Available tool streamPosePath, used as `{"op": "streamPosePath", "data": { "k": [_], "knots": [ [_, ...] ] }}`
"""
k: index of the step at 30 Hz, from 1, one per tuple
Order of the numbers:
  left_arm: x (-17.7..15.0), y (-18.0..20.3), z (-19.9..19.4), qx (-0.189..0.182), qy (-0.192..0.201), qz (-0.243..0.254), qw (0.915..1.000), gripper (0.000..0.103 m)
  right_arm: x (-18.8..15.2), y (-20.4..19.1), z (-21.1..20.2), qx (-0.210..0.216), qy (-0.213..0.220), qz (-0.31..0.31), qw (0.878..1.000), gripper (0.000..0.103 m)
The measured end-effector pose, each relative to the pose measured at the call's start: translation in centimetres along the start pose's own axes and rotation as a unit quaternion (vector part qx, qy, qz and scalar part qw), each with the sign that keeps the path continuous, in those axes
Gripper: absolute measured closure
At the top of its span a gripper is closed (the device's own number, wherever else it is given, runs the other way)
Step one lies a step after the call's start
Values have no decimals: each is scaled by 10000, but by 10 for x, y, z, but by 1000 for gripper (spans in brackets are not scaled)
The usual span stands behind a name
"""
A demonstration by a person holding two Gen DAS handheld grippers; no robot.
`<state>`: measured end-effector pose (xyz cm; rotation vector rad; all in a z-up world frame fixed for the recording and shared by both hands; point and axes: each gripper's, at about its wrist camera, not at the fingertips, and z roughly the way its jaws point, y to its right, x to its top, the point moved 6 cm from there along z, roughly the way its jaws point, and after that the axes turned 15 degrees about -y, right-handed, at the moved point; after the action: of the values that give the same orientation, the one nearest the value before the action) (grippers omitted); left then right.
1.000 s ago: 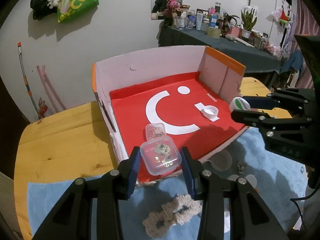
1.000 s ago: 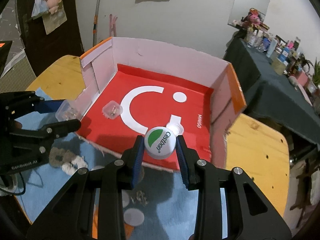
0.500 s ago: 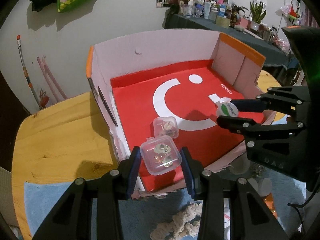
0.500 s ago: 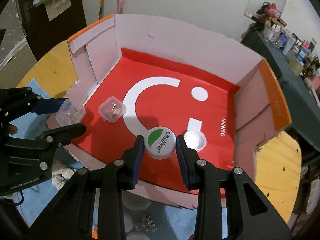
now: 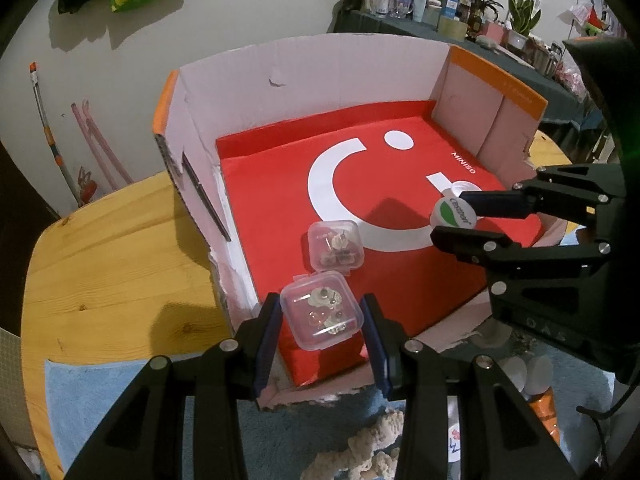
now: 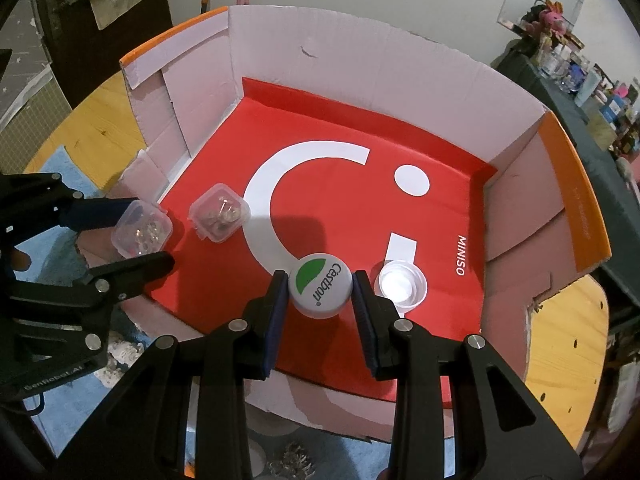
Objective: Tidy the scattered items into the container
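Both grippers have dropped and come forward over the cardboard box (image 6: 400,56). The left gripper (image 5: 320,320) brought its clear case (image 5: 320,310) over the near-left corner; the right gripper (image 6: 320,292) lowered its white cap (image 6: 320,289) beside the upturned lid (image 6: 401,286).

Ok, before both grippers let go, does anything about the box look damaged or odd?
Yes. The cardboard box's near edge is ragged and torn, and its back wall has a small tear. Nothing is spilled: the clear case in the left gripper and the white cap in the right gripper look intact.
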<state>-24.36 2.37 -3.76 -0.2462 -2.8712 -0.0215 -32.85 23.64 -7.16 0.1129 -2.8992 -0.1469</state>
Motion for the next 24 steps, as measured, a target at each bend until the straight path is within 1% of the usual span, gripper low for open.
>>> {"op": "streamPosePath", "data": {
  "k": [11,15,21,24],
  "knots": [
    [2,-1,1,-67,-93,-39,9999,61,0,3,5,-47,-104,1,9999,72],
    [4,5,0,-42,-93,38,9999,61,0,3,4,-69,-103,4,9999,72],
    [5,14,8,4,-227,167,9996,61,-1,2,6,-91,-134,3,9999,72],
    [6,18,9,-93,-267,210,9994,61,-1,4,5,-98,-141,18,9999,72]
  ]
}}
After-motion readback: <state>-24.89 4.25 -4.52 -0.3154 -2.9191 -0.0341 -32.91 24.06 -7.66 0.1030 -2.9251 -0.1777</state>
